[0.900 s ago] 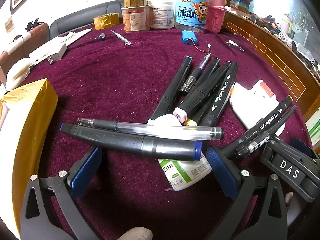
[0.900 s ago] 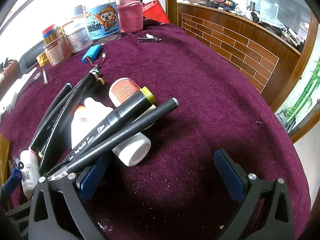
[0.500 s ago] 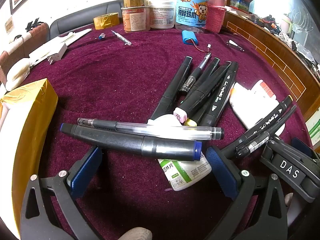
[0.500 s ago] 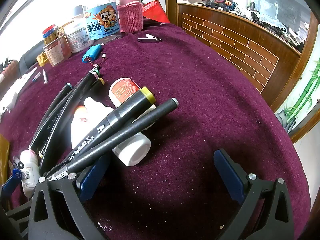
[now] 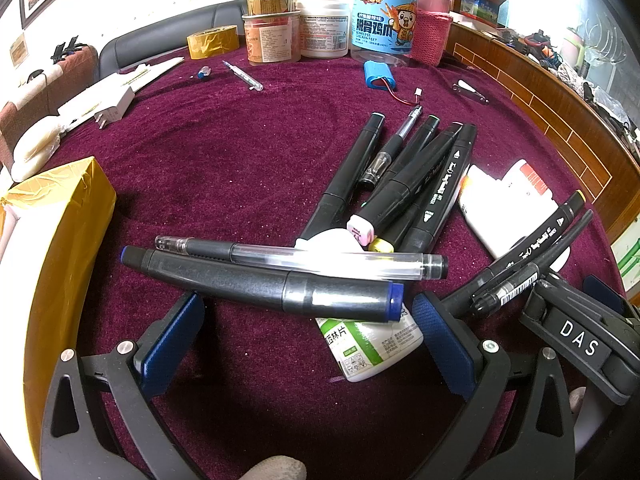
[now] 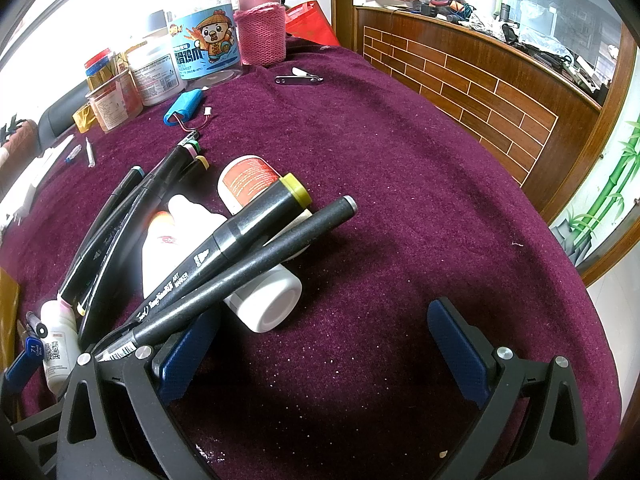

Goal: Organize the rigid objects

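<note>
While both grippers hover with jaws spread and empty, left gripper (image 5: 308,336) frames the blue-capped marker (image 5: 260,282), which lies across a white bottle (image 5: 370,340) mid-tabletop, clear pen (image 5: 300,256) touching it. Best to close on the marker's middle only. Right gripper (image 6: 324,344) is over bare cloth (image 6: 400,160); two markers (image 6: 224,264) rest against its left finger. Bottle label is half hidden

Along the far edge of maroon cloth (image 5: 240,148): tape roll (image 5: 213,41), blue-labelled snack jar (image 5: 382,28), pink knitted-sleeve flask (image 6: 262,28). At left, a gold-wrapped box (image 5: 60,216). Beyond, brick-patterned wooden counter (image 6: 472,92), cluttered with what look like tools.
</note>
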`<state>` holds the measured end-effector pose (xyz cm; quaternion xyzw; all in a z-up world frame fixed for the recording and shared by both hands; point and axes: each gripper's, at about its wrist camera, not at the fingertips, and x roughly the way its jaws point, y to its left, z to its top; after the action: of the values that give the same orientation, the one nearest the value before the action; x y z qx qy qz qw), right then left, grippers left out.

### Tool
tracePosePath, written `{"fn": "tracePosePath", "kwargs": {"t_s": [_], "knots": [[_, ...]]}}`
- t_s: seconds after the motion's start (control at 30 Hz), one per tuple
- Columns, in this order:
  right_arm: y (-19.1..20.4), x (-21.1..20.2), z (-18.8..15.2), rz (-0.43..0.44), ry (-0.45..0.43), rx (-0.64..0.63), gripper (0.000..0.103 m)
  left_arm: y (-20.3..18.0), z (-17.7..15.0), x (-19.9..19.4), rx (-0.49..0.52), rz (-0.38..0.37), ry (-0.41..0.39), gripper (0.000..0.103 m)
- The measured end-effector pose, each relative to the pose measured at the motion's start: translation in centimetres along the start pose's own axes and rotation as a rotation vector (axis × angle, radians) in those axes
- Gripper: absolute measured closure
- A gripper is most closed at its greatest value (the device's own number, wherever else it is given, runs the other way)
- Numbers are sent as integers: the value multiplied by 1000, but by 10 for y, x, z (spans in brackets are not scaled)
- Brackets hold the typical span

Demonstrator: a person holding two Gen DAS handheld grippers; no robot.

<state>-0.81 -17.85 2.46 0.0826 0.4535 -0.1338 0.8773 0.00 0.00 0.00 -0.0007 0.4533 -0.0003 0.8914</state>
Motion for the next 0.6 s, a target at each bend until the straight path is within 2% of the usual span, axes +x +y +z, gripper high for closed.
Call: {"fn": "tracePosePath", "kwargs": {"t_s": [0.6], "knots": [[-1, -1, 0, 0, 0, 0, 2, 0, 0, 0, -12, 19, -1, 0]]}}
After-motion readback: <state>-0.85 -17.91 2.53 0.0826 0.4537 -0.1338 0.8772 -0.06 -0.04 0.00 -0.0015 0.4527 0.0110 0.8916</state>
